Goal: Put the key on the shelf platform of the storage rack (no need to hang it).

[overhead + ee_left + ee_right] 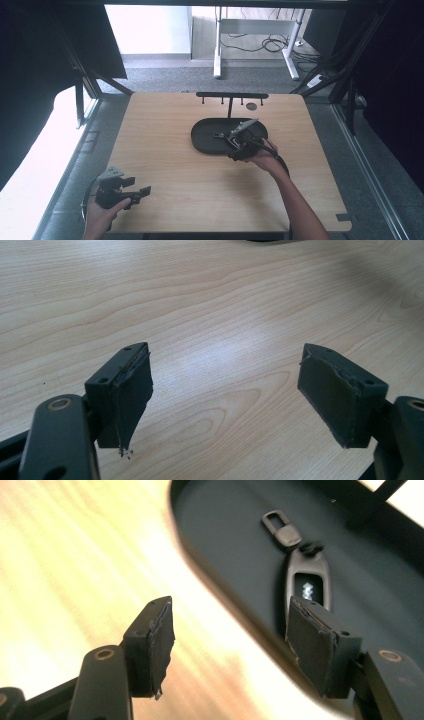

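A black oval tray (pixel 200 142) lies at the table's middle, a little toward the back. In it rests a dark key fob (pixel 307 575) with a small metal clasp (pixel 281 527) at its far end; from above the fob (pixel 219 134) is a small shape. My right gripper (pixel 231 610) hangs open over the tray's near rim, with nothing between its pads and the fob just beyond its right jaw. From above, the right gripper (pixel 229 142) points up-left into the tray. My left gripper (pixel 225 352) is open over bare wood at the front left corner (pixel 139 185).
A black rack with several hooks (pixel 231 95) stands upright at the back of the tray. A small grey disc (pixel 251 106) lies on the wooden table (pixel 175 165) near it. Black frame posts and grey floor surround the table.
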`<state>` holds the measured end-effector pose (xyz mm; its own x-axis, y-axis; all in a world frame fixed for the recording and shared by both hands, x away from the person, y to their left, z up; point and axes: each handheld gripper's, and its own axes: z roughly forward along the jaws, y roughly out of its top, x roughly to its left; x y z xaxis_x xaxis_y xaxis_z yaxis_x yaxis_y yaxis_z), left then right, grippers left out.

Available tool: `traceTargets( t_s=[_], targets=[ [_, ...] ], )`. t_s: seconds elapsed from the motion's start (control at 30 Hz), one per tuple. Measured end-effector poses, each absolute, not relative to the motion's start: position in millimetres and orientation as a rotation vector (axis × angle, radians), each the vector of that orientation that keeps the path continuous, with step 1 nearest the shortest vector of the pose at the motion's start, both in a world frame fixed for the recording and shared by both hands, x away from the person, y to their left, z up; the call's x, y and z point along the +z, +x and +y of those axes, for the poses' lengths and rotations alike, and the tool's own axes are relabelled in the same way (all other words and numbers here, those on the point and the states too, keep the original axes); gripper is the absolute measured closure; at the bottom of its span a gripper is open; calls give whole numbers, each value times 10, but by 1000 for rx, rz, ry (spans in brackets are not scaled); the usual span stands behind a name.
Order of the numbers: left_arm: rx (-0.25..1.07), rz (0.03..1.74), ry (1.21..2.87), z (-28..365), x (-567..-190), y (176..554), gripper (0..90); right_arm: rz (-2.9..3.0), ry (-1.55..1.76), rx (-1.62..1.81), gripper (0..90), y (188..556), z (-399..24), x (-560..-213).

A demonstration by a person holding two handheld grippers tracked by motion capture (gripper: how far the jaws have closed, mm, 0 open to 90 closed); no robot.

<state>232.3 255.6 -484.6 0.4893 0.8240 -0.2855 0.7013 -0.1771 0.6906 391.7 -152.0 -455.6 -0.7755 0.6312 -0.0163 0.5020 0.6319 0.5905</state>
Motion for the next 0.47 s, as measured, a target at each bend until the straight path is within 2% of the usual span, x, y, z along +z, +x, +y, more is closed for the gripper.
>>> traceTargets(
  t_s=[0.23, 0.47],
  targets=[
    [191, 1267, 1932, 2519, -4863, 2328, 221, 2613, 912, 964, 359, 3515, -1720, -4657],
    [186, 1266, 1948, 2456, -4896, 2341, 221, 2591, 915, 996, 351, 3285, -1846, -4736]
  ],
)
